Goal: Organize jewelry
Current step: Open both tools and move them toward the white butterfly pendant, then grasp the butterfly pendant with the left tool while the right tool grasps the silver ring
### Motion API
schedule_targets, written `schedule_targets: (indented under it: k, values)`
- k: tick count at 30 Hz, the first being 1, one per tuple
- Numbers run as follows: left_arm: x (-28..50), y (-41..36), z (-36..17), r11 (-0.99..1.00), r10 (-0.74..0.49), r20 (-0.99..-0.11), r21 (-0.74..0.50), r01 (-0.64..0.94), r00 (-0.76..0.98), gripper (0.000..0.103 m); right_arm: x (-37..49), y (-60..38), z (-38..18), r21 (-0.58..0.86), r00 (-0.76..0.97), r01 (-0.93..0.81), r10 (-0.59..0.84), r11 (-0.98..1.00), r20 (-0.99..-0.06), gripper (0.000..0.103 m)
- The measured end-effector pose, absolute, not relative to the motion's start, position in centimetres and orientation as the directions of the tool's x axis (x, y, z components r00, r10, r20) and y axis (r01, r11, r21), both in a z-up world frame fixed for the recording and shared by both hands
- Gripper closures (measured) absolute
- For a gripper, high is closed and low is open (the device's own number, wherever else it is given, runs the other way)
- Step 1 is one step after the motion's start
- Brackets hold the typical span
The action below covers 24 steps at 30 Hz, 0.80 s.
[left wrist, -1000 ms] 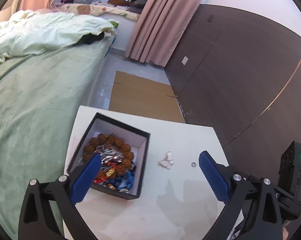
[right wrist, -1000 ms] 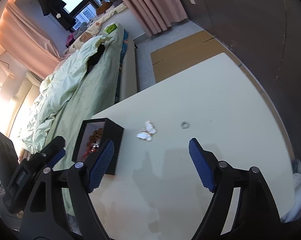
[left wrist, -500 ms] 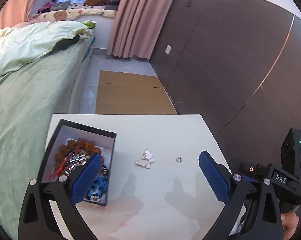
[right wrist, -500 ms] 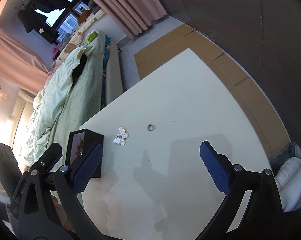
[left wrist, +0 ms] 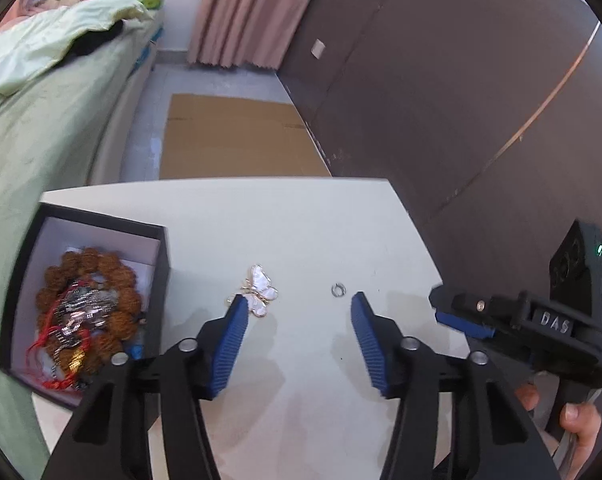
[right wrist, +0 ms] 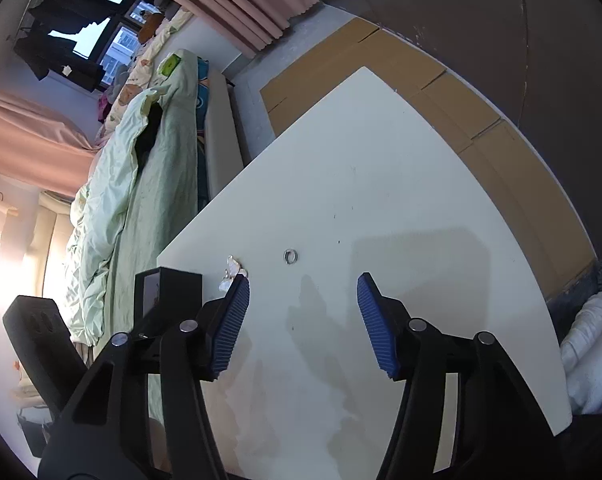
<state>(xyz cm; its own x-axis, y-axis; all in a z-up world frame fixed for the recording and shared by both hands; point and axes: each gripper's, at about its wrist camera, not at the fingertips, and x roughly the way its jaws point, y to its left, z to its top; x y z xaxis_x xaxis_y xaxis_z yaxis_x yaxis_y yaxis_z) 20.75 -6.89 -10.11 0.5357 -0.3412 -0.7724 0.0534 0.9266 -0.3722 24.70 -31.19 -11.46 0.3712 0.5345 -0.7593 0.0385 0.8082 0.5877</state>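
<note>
Basically two loose pieces left on the white tabletop (left wrist: 301, 232): a white mother-of-pearl butterfly brooch with gold edging (left wrist: 261, 290) just beside the black open jewelry box (left wrist: 163, 264), and a small silver ring (left wrist: 338, 289) a bit further right. The box already holds a brown bead bracelet (left wrist: 89, 304) and red-corded bits. The left gripper (left wrist: 299, 344) and the right gripper (right wrist: 303, 322) have both just been narrowing their jaws, nothing between them, pads clear of everything. The brooch looks light, thin, likely brittle at the wings; pinch across the body, gently. The ring is tiny, hard, slippery, probably skates away; grip across its rim.
</note>
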Motion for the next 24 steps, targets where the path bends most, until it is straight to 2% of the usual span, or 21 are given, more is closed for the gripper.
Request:
schedule_targets:
  k: [5,13,16,18,24]
  values:
    - [22.3,-7.7,-11.6,0.941,-0.31,-0.803,-0.337,0.04,0.51,0.058,25.5,-30.6,-11.5,0.586,0.362,0.036,0.536,0.809,-0.763,0.045]
    - [23.3,-9.2,-13.9,0.976,-0.152,-0.864,-0.207,-0.063,0.481,0.057,26.6,-30.6,-11.6,0.58,0.352,0.032,0.534,0.814,-0.768,0.045]
    - [23.2,-9.4,-14.5,0.974,-0.144,-0.875,-0.207,-0.088,0.461,0.057,27.0,-30.7,-11.6,0.578,0.354,0.039,0.529,0.815,-0.771,0.045]
    - [23.6,-9.3,-14.8,0.973,-0.14,-0.88,-0.209,-0.104,0.455,0.05,27.5,-30.8,-11.6,0.577,0.355,0.045,0.526,0.816,-0.773,0.045]
    - [25.0,-8.5,-14.9,0.947,-0.191,-0.86,-0.288,-0.141,0.473,0.051,28.4,-30.7,-11.7,0.589,0.354,0.047,0.538,0.807,-0.765,0.045]
